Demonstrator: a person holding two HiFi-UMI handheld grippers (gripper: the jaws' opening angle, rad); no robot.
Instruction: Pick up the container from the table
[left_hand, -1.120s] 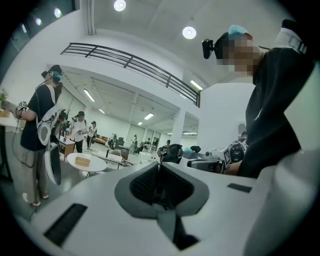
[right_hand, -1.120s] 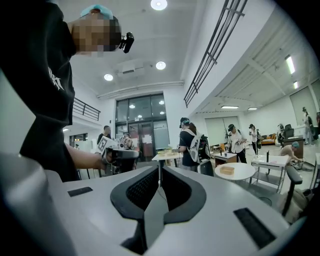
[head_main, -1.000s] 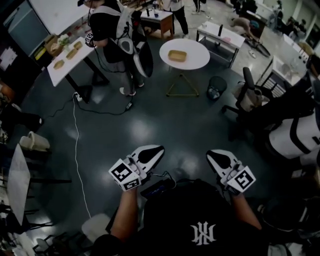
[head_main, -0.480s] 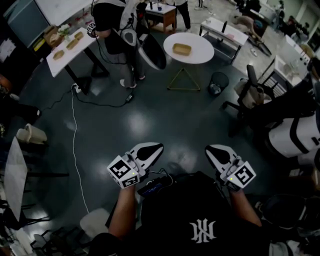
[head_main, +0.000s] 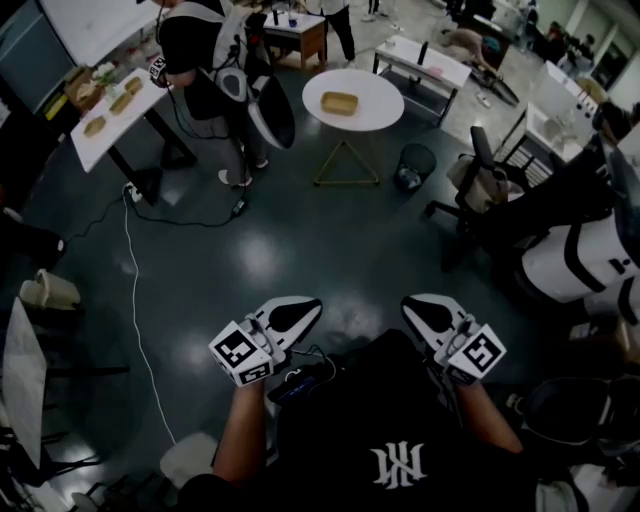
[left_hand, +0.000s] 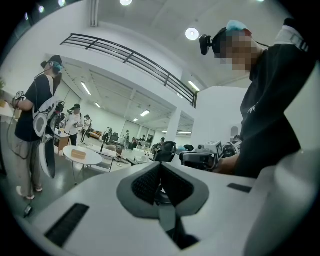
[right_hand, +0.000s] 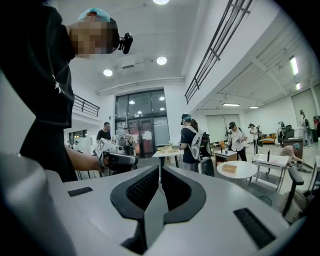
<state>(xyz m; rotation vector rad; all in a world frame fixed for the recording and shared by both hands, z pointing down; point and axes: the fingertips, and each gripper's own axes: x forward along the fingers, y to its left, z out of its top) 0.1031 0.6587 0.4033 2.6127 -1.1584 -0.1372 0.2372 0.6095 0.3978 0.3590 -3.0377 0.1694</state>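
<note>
Your white-and-black left gripper (head_main: 298, 310) and right gripper (head_main: 417, 306) both have jaws pressed together on nothing; the shallow tan wooden container (head_main: 339, 103) sits untouched on the round white table (head_main: 378, 112), well apart from you across the floor; approach, grasp and lift are all left.

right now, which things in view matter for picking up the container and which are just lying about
For the job:
- container
- round white table it sits on
- left gripper and right gripper, both shut, empty

Just lying about:
- long white table with trays
- black bin
- office chair
- white floor cable
</note>
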